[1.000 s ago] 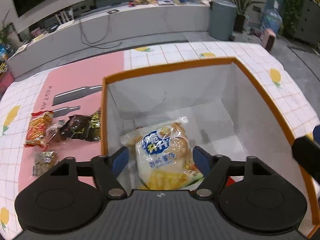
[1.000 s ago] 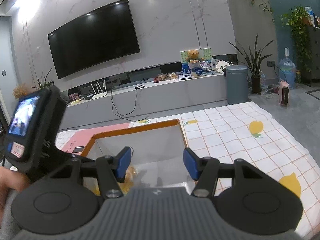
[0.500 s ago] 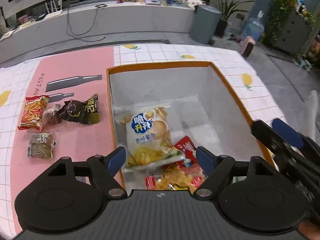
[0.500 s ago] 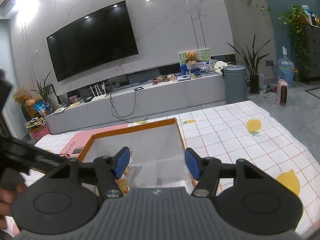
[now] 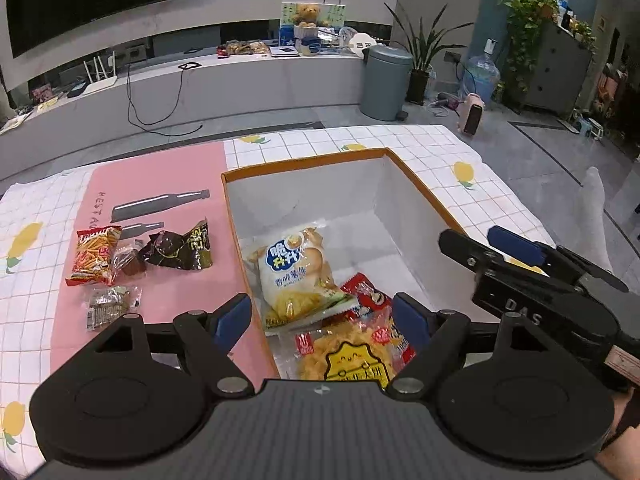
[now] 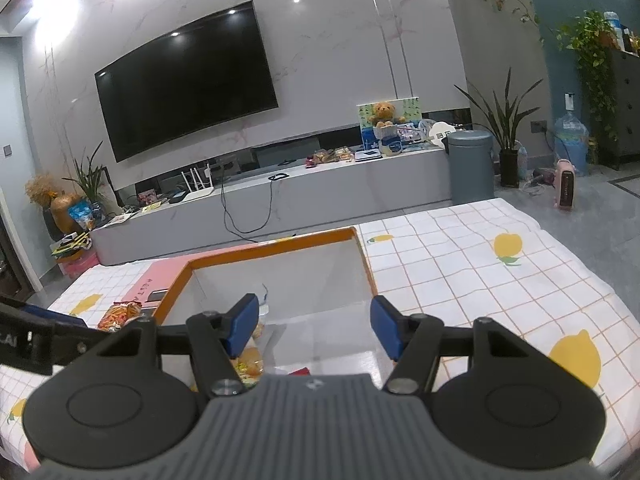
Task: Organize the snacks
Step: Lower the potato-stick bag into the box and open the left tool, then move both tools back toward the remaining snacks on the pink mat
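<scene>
Snacks (image 5: 132, 262) lie left of our empty, spread left claw (image 5: 322, 318); right claw (image 6: 314, 326), probably empty, gapes over box (image 5: 420, 196).

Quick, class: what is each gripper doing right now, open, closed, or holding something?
Left gripper: open, holding nothing; jaws have just been opening above the box.
Right gripper: open, holding nothing.

The desk (image 5: 400, 140) carries a checked cloth (image 5: 32, 308); on it lie a pink mat (image 5: 160, 172) and, right of the mat, an orange-rimmed box (image 5: 304, 162).

Orange-rimmed white box (image 5: 304, 162); pink mat (image 5: 168, 176); lemon-checked tablecloth (image 5: 472, 168).
</scene>
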A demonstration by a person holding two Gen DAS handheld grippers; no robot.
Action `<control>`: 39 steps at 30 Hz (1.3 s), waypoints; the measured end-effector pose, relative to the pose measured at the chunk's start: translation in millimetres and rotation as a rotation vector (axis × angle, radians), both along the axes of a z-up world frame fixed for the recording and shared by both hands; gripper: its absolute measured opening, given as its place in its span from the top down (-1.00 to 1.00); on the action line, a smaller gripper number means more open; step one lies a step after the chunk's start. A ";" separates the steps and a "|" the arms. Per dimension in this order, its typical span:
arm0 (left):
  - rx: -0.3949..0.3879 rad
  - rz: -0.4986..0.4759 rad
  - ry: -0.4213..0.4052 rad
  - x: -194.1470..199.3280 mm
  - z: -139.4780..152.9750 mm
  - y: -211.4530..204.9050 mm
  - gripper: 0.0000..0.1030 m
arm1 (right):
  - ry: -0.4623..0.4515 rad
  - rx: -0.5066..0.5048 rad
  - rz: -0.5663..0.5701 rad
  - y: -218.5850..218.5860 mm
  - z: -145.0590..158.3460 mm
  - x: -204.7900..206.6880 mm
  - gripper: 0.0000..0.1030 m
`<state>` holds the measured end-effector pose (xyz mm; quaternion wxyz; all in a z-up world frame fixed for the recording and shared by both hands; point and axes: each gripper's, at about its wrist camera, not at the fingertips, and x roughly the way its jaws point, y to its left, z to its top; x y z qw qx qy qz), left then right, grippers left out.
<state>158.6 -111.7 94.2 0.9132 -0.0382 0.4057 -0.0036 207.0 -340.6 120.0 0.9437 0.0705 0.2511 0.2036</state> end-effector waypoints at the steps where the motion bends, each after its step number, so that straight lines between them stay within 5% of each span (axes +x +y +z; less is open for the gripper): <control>1: -0.009 -0.001 -0.001 -2.3 1.0 1.4 -0.82 | -0.001 -0.002 0.004 1.9 1.0 -0.6 -0.19; 13: -0.047 0.019 -0.024 -28.9 6.5 42.1 -0.82 | -0.039 0.018 0.129 44.8 10.5 -24.1 -0.19; 18: -0.127 0.055 -0.036 -35.4 3.7 80.5 -0.82 | -0.044 -0.005 0.175 67.9 10.7 -32.3 -0.19; 39: -0.206 0.135 -0.011 -47.2 -66.1 197.7 -0.82 | -0.118 -0.043 0.340 156.6 7.4 -67.9 -0.10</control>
